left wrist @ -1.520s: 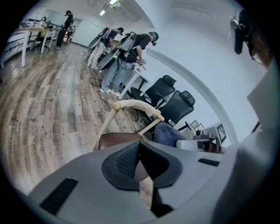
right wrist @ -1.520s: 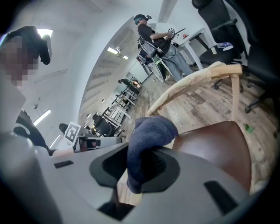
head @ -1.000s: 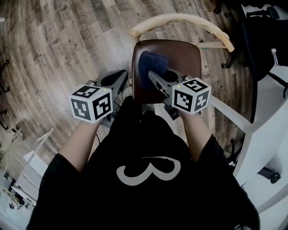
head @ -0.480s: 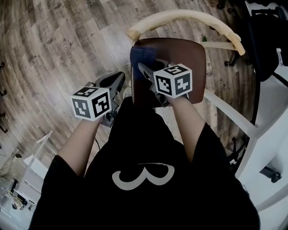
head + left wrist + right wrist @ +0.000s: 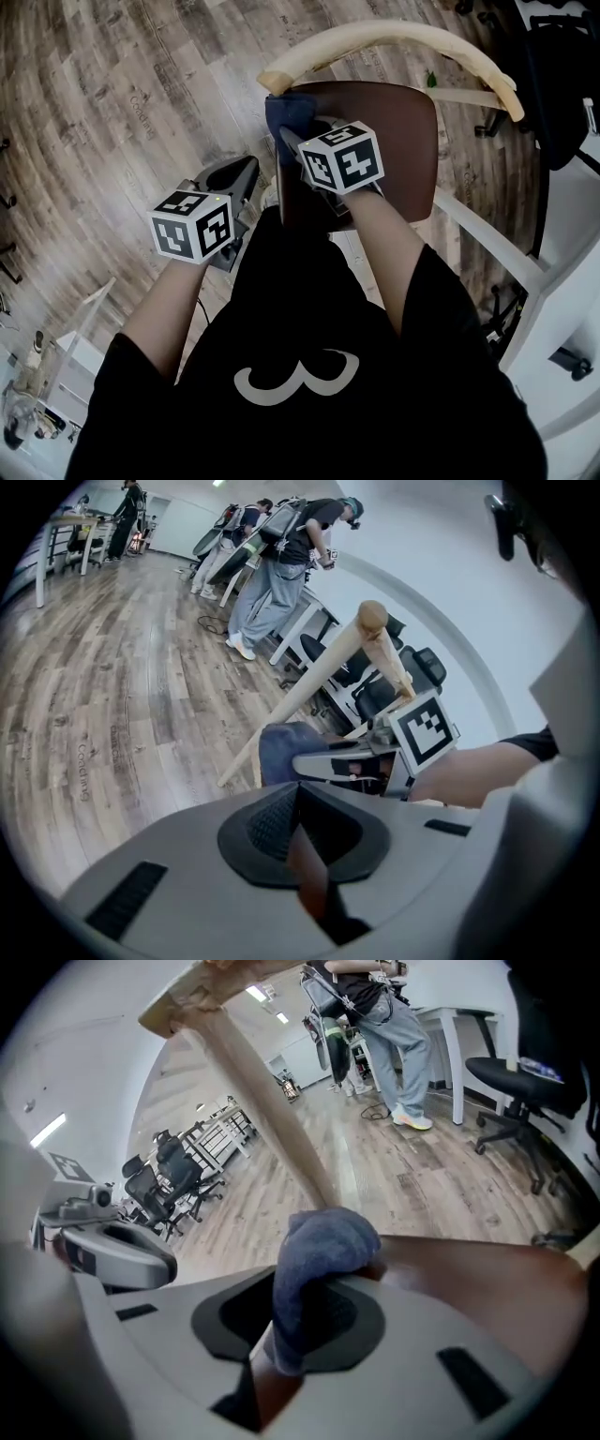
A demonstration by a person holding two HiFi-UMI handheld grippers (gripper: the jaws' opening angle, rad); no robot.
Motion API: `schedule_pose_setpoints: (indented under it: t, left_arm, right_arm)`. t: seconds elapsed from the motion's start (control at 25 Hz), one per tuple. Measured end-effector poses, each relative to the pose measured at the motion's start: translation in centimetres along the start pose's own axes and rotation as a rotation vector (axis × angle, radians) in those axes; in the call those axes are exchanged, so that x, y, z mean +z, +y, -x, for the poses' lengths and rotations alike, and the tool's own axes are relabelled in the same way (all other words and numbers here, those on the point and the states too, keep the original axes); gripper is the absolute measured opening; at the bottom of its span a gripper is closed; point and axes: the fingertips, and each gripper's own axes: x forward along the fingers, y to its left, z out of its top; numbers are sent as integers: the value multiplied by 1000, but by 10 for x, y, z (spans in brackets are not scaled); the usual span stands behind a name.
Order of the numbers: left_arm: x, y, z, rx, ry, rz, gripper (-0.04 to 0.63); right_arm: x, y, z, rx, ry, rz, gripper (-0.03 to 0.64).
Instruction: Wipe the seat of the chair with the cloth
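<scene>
In the head view, the right gripper (image 5: 295, 141) is clamped on the blue cloth (image 5: 284, 114) at the back left corner of the chair's seat (image 5: 398, 122). The cloth sits just under the end of the curved wooden backrest (image 5: 394, 37). The rest of the brown seat lies bare to the cloth's right. The left gripper (image 5: 234, 183) hangs beyond the seat's left edge, over open wooden floor (image 5: 112, 112). A white desk (image 5: 562, 253) stands near the chair's right side.

In the left gripper view, the jaws are pressed together with nothing between them. Wide floor runs back to some people (image 5: 281, 564) standing well away.

In the right gripper view, the cloth bulges out of the closed jaws and touches the seat beside the backrest's post. An office chair (image 5: 525, 1082) stands farther off.
</scene>
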Motion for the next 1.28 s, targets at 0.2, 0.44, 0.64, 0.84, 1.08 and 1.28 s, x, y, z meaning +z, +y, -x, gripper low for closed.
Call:
schedule_pose_setpoints:
  t: [0.2, 0.44, 0.64, 0.84, 1.08, 1.28]
  left_arm:
    - [-5, 9, -2, 15, 11, 20, 14]
    - [-6, 11, -2, 23, 24, 27, 14]
    - [-11, 20, 0, 38, 53, 22, 14]
    - [-19, 32, 3, 60, 71, 40, 14]
    - [-20, 26, -3, 48, 86, 33, 14]
    - [-17, 12, -10, 14, 89, 18, 14]
  right_arm:
    - [-3, -10, -9, -46, 24, 3, 78]
    - [-8, -17, -12, -89, 53, 29, 78]
    - [-11, -30, -11, -126, 75, 72, 80]
    - [-15, -44, -5, -158, 84, 73, 80]
    - [-20, -65, 10, -197, 82, 52, 80]
    - [-32, -96, 34, -250, 88, 39, 80]
